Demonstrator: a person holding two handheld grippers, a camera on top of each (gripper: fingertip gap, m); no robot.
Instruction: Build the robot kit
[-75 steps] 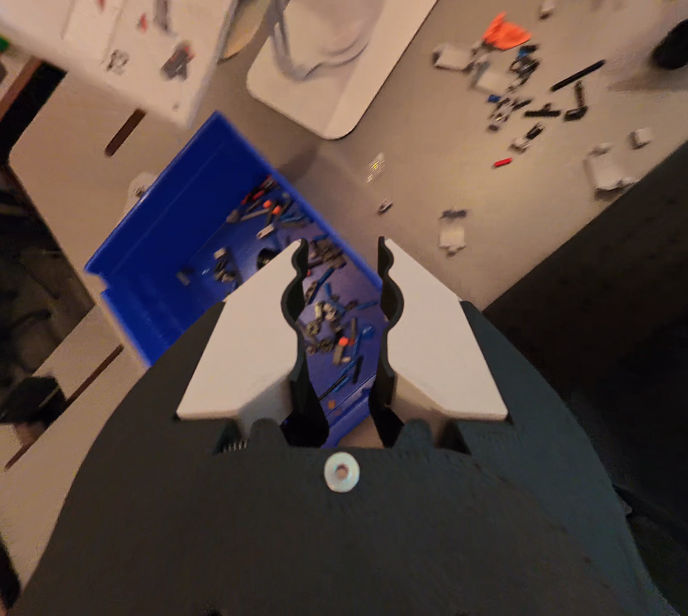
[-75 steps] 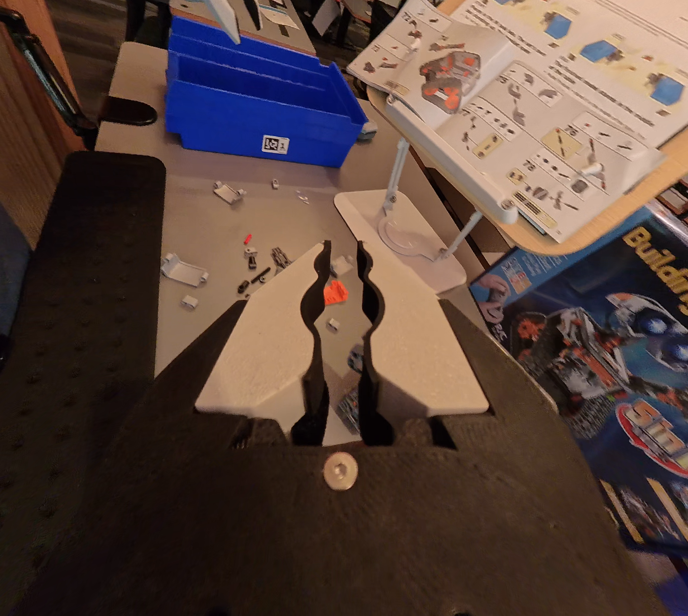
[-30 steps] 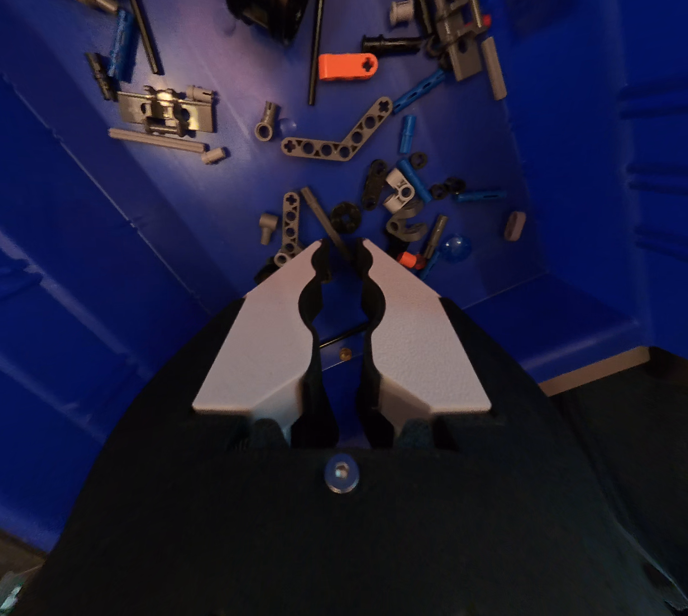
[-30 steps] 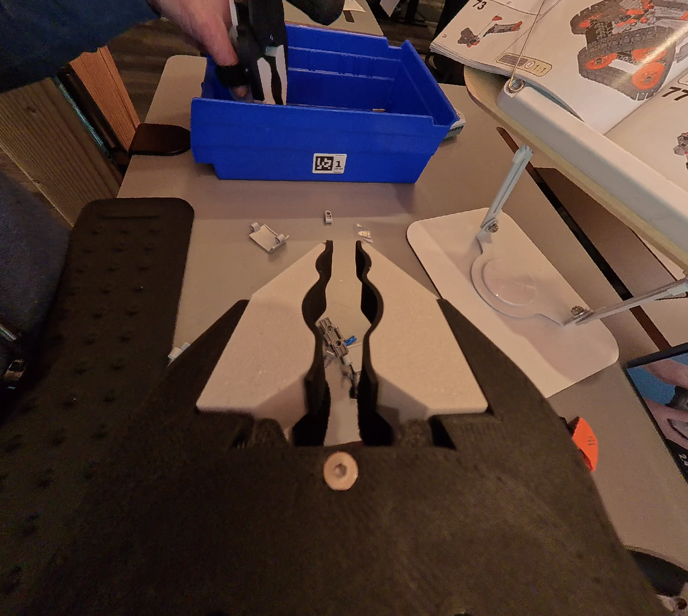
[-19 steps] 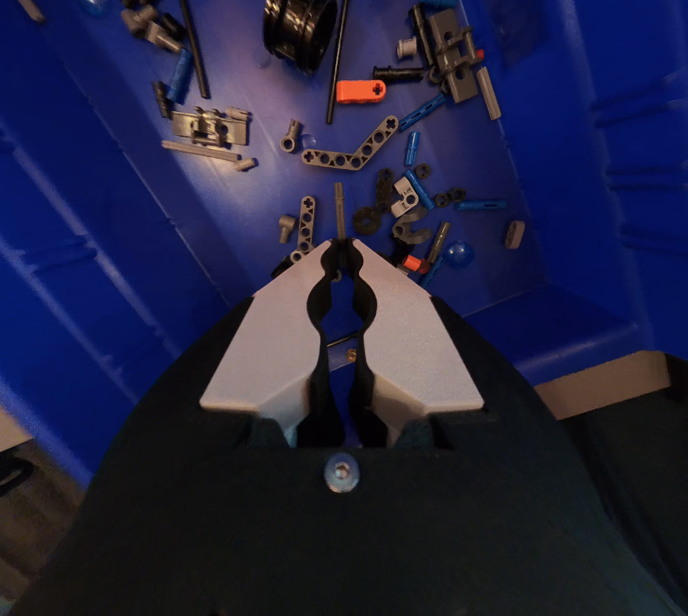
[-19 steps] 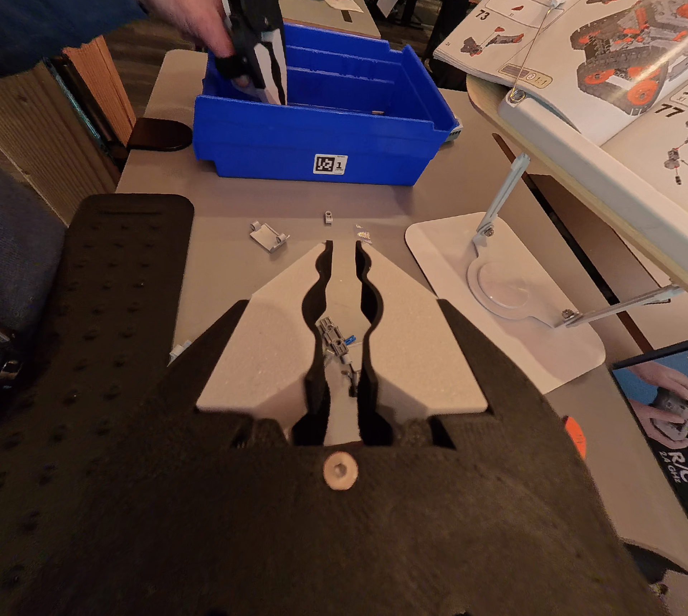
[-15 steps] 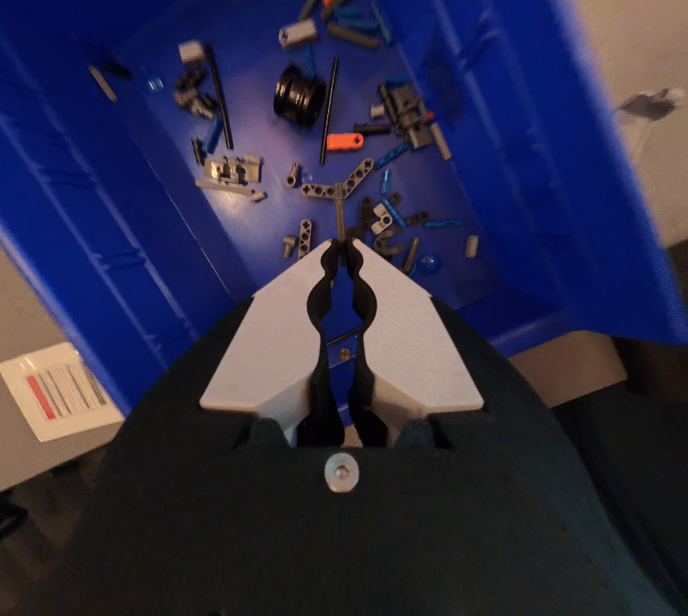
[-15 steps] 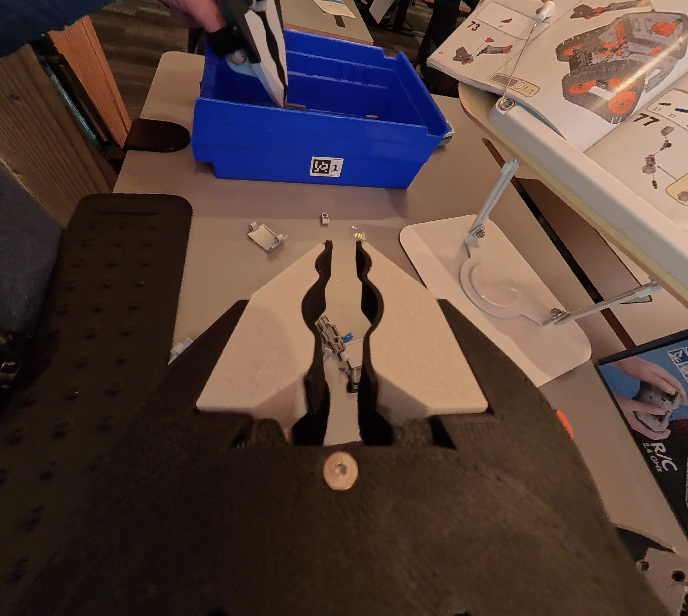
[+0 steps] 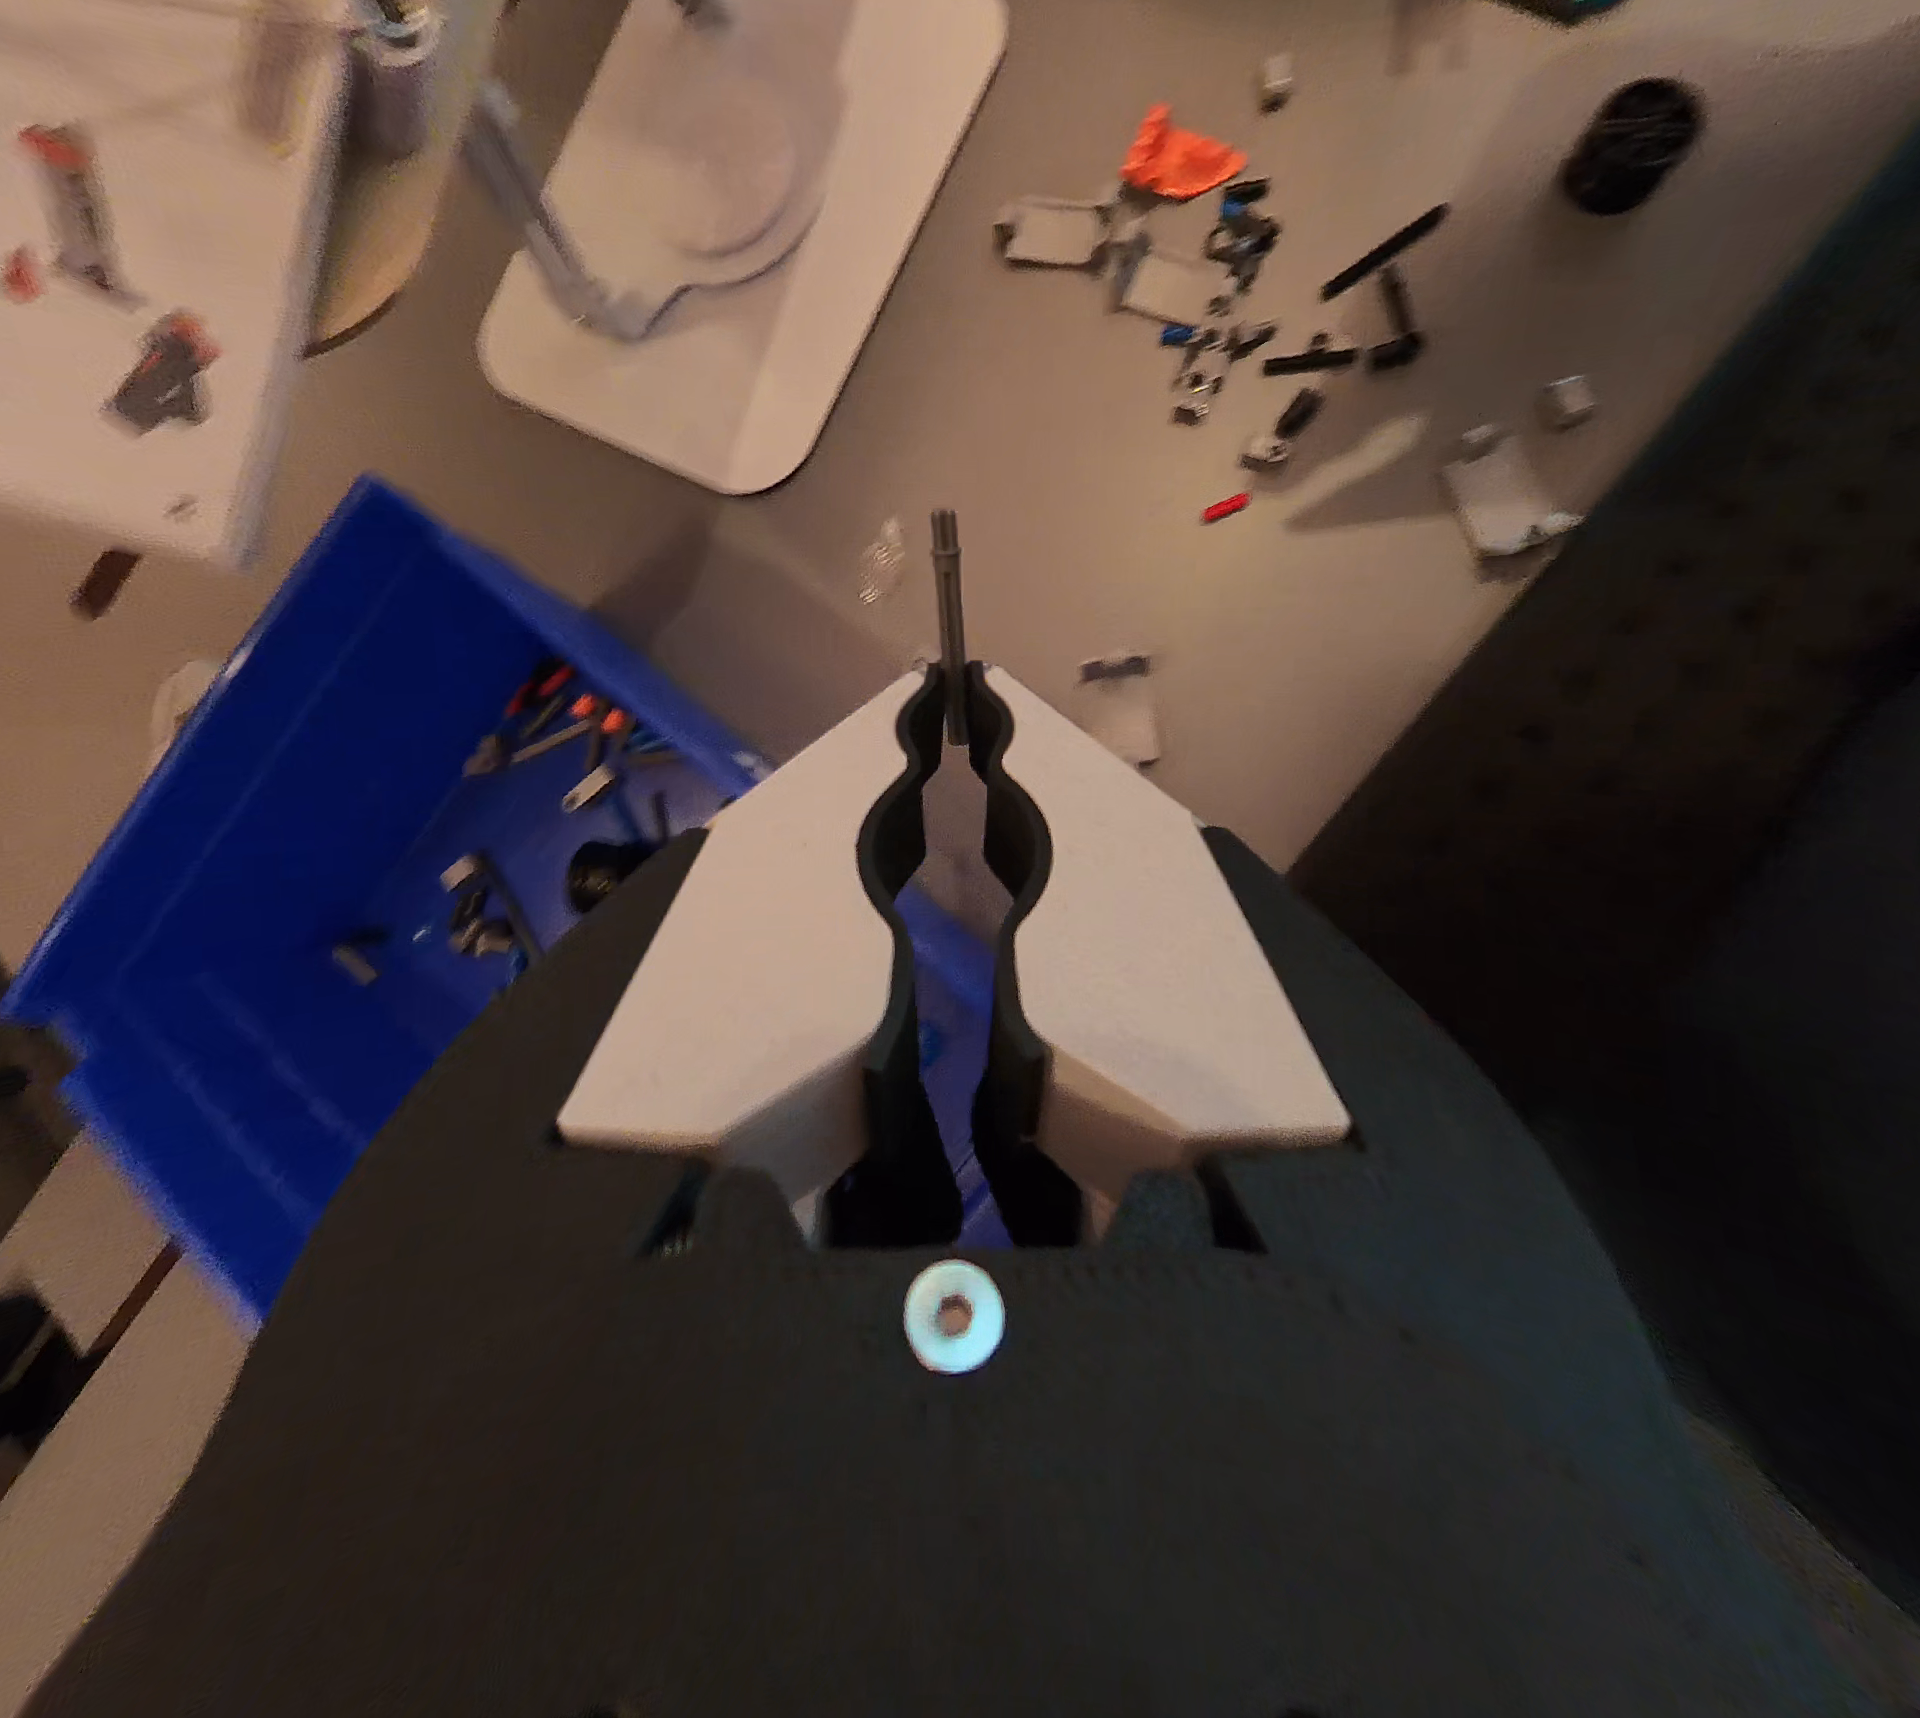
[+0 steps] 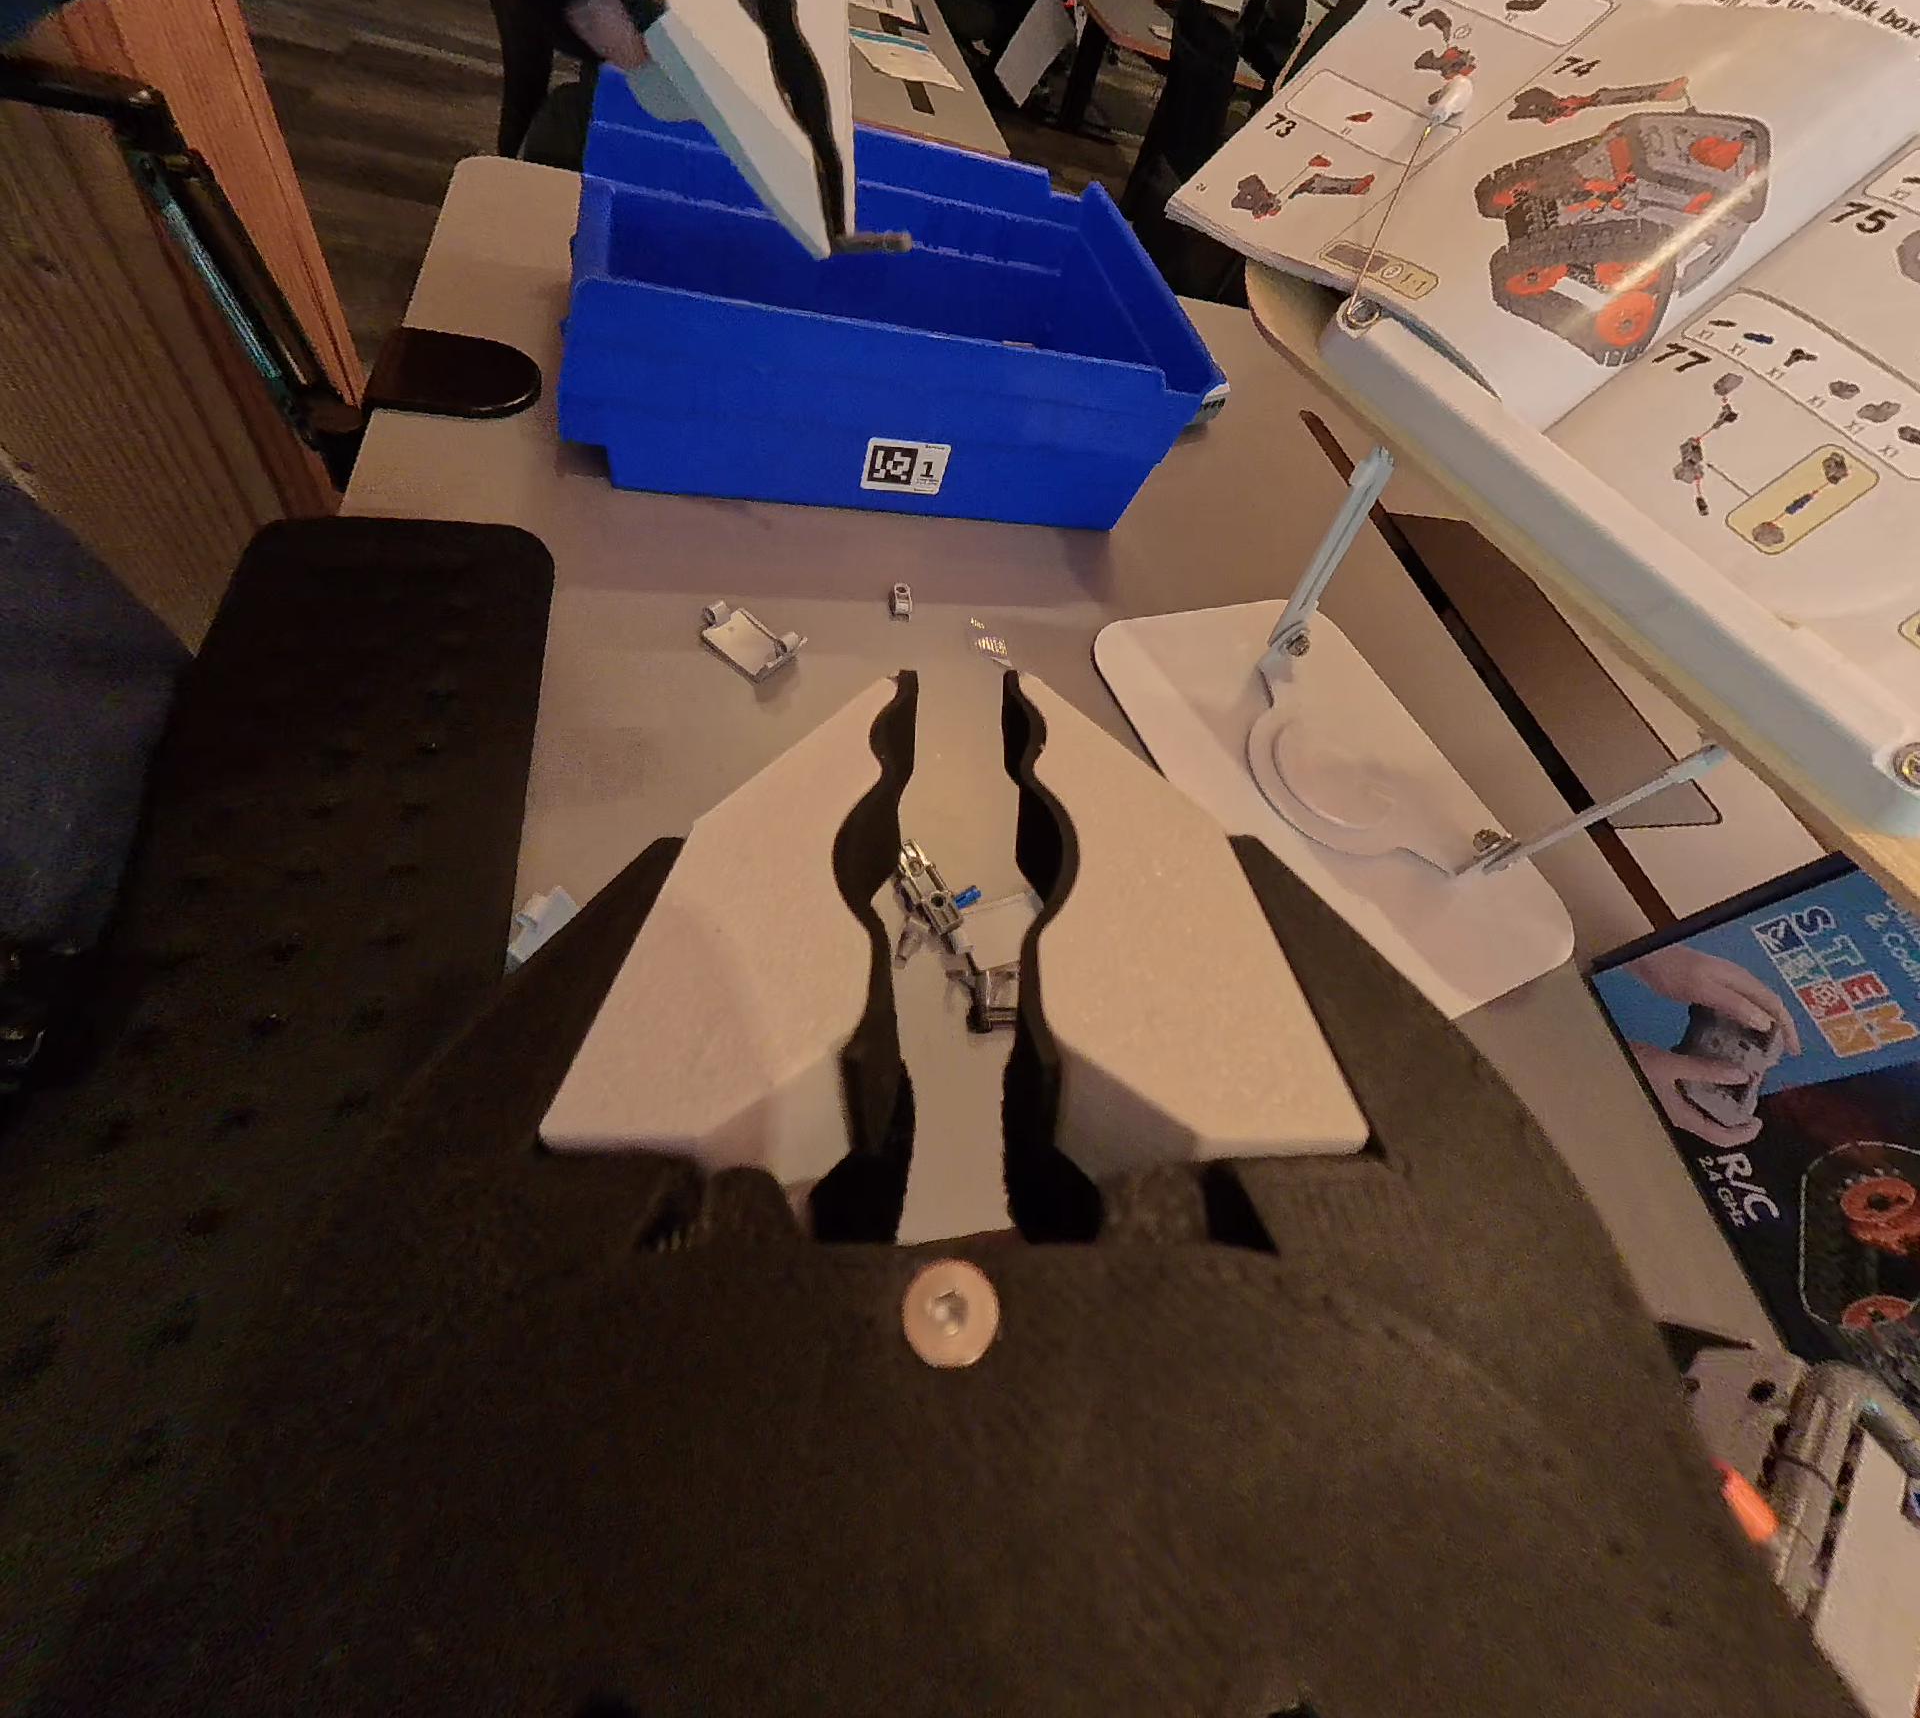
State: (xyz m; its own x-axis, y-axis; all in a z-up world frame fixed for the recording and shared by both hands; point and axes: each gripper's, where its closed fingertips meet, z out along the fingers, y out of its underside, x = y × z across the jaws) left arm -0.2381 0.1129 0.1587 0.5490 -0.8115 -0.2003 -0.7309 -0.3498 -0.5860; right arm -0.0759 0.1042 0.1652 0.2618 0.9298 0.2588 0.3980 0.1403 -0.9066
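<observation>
My left gripper (image 9: 954,681) is shut on a thin dark grey axle (image 9: 947,598) that sticks out past its tips. It hangs in the air above the near rim of the blue bin (image 9: 260,847), over the grey table. The right wrist view shows the same left gripper (image 10: 831,240) with the axle (image 10: 878,242) above the blue bin (image 10: 831,411). My right gripper (image 10: 958,686) is open and empty, low over the table. A small grey assembly with a blue pin (image 10: 951,925) lies on the table between its fingers.
A white stand base (image 9: 748,214) holds an open instruction booklet (image 10: 1621,214). Loose parts (image 9: 1247,318) and an orange piece (image 9: 1179,156) lie scattered on the table. A black foam mat (image 10: 312,785) lies at the left, a toy box (image 10: 1787,1097) at the right. A black wheel (image 9: 1631,146) lies far right. One gripper's finger ends stand about 15 cm off the other's. My right gripper's tips are some 15 cm from the black wheel (image 9: 1631,146).
My left gripper dropped into the blue bin, shut on the dark axle, and has lifted out with it, swinging toward the table. My right gripper stayed open and nearly still.
</observation>
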